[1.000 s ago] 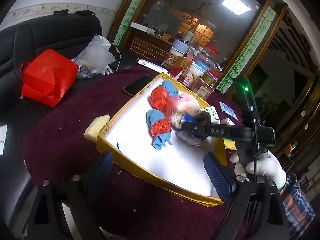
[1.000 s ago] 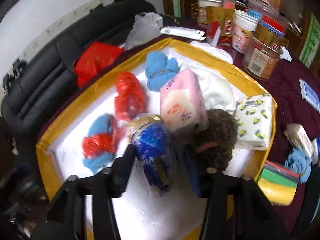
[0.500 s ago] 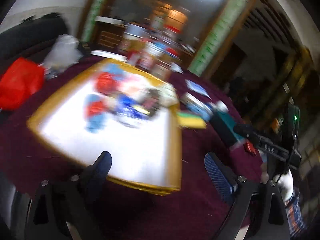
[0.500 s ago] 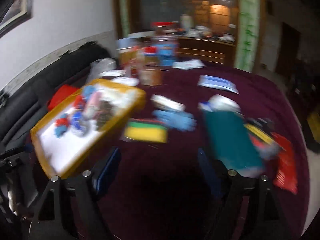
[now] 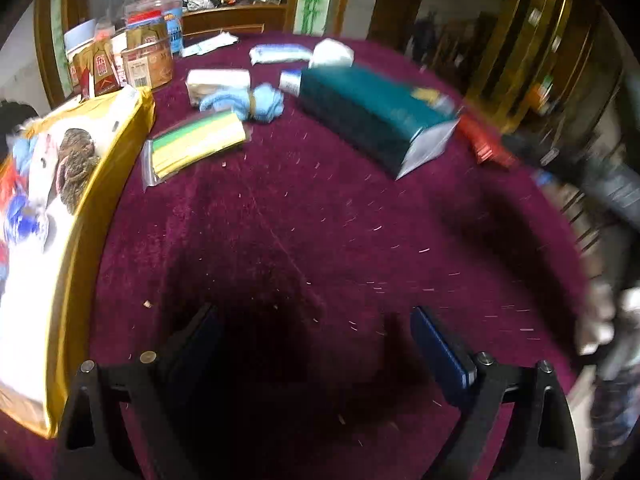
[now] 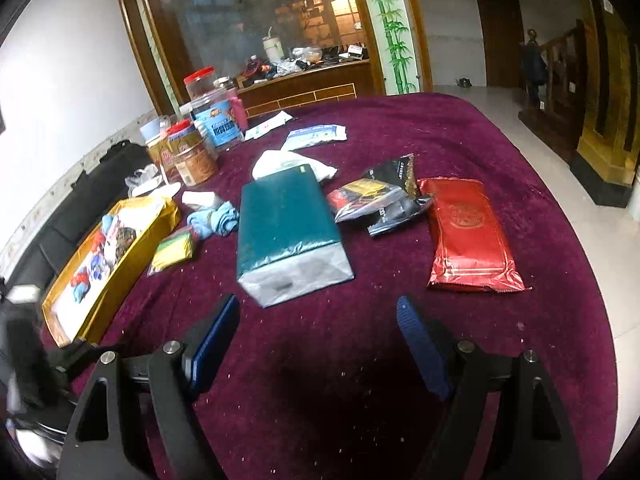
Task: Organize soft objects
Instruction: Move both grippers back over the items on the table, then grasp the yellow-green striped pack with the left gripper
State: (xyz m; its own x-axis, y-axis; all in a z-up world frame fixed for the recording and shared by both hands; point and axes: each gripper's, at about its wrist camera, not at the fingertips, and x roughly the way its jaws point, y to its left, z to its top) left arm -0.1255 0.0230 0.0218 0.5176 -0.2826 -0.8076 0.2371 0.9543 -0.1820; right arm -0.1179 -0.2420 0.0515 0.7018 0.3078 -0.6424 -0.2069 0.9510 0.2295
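Seeking the next soft item: your left gripper (image 5: 314,340) fingers opening, right gripper (image 6: 318,332) wide, both empty; grab blue knotted cloth (image 6: 214,218) mid-left, beside yellow cardboard tray (image 6: 132,256).

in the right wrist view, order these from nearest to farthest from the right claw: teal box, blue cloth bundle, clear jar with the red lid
From the right claw, open and empty:
1. Teal box, just ahead of the fingertips, slightly left of centre.
2. Blue cloth bundle, farther back on the left, beside the box.
3. Clear jar with the red lid, far back left, among the other containers at the table's edge.
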